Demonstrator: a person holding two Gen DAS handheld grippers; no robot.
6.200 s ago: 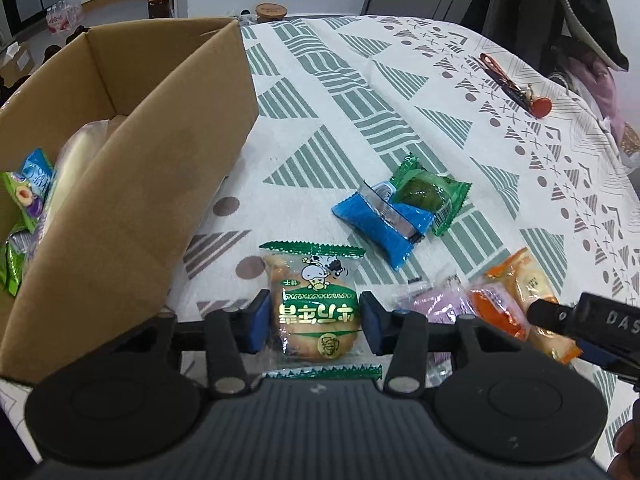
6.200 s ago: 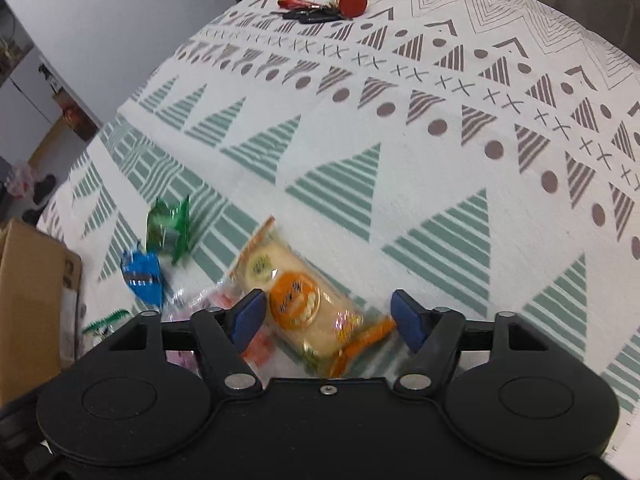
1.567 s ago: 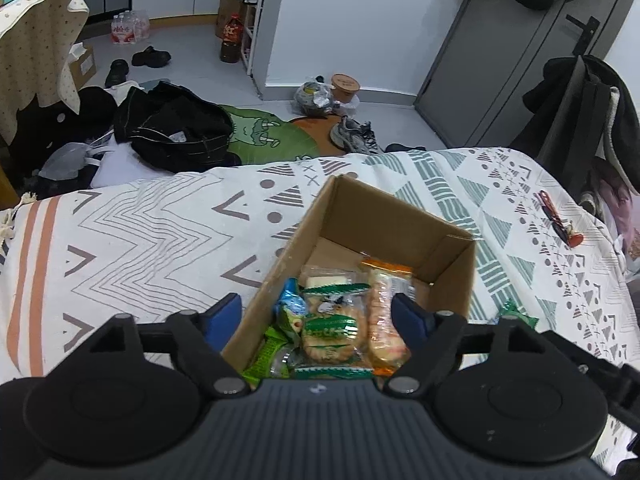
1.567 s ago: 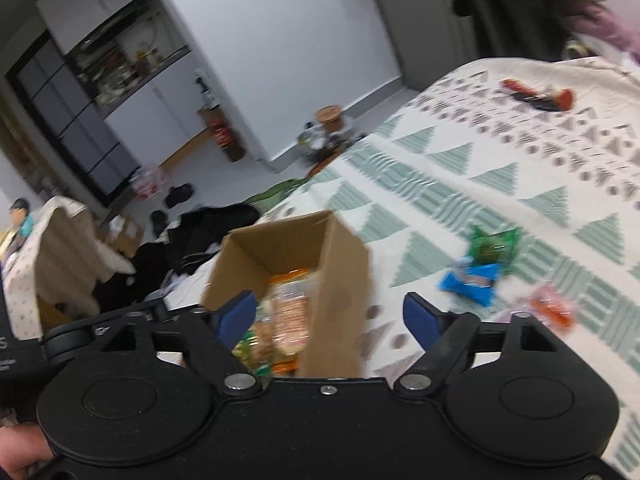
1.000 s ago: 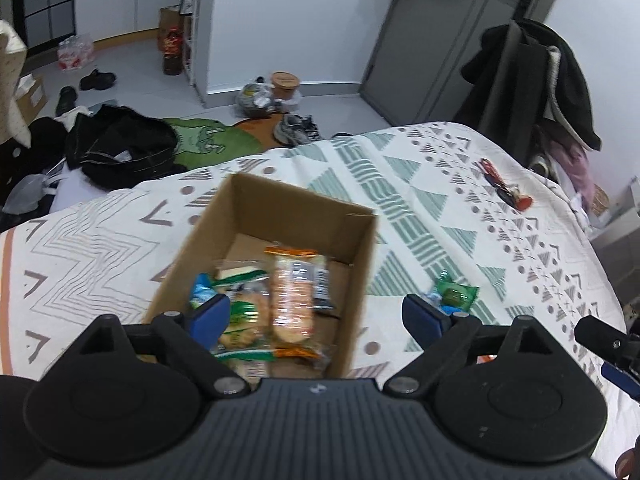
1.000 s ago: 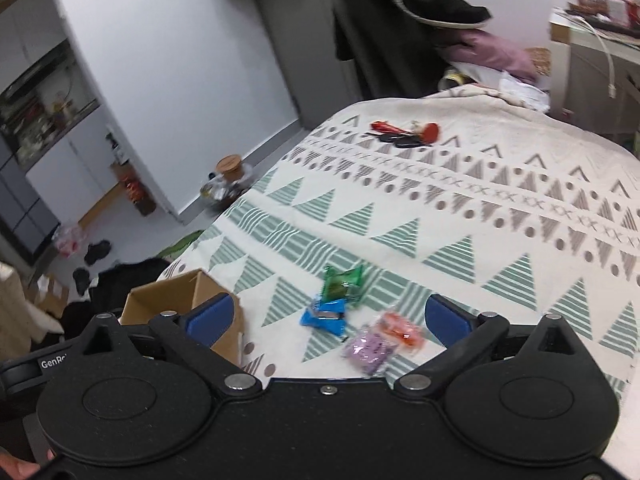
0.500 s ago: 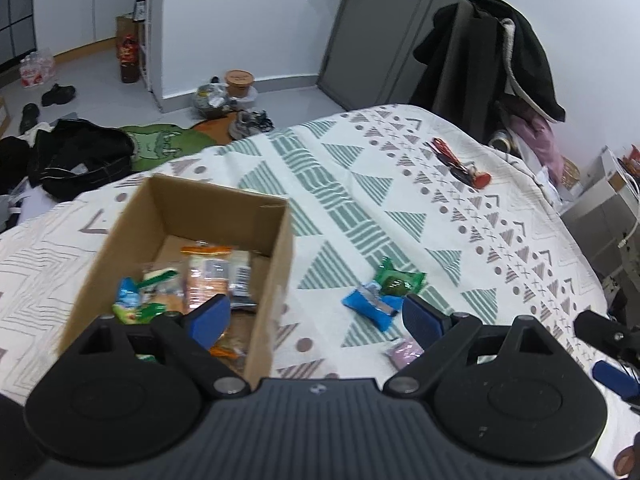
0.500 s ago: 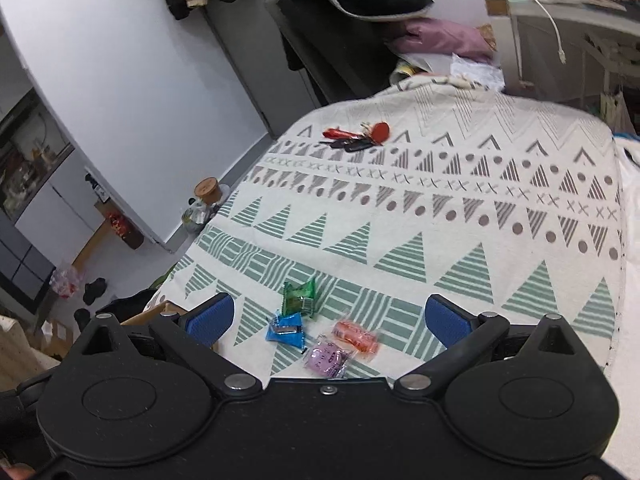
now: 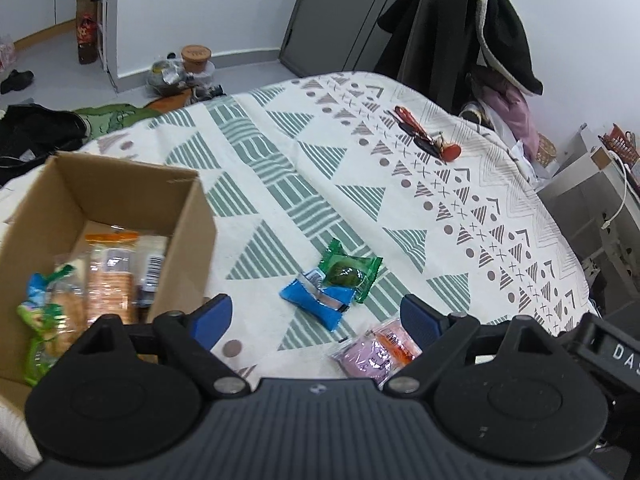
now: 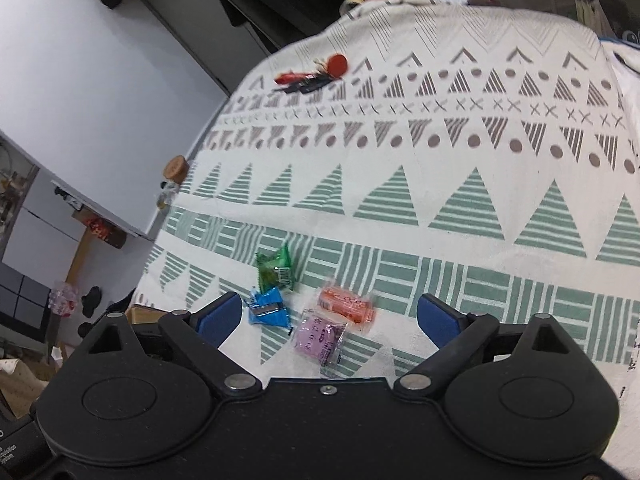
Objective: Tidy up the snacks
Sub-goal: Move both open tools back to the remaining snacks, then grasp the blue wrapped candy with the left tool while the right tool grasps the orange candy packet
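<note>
Far left, the cardboard box [image 9: 120, 208] sits open on the patterned cloth [image 9: 320, 184], packed already: a green-and-blue packet against the near-left wall, an orange-topped clear pack of biscuits lying lengthwise in the middle, a white barcode label showing beside it. My left gripper [image 9: 316, 314] hangs above the cloth with its blue pads spread wide, nothing between them. Past the box's right wall, the blue snack [image 9: 314, 300] lies flat, crinkled foil, and the green snack [image 9: 350, 274] overlaps its far edge, dark round filling showing through. Nearer me and to the right, the purple snack [image 9: 368, 354] and the orange snack [image 9: 394, 338] lie touching, both in clear wrappers. From my right gripper [image 10: 330, 312], fingers also released and empty, the same four sit in a loose cluster: green [image 10: 276, 270], blue [image 10: 268, 308], purple [image 10: 318, 338], orange [image 10: 346, 304]. Far off, red keys [image 10: 312, 72] rest near the cloth's edge.
</note>
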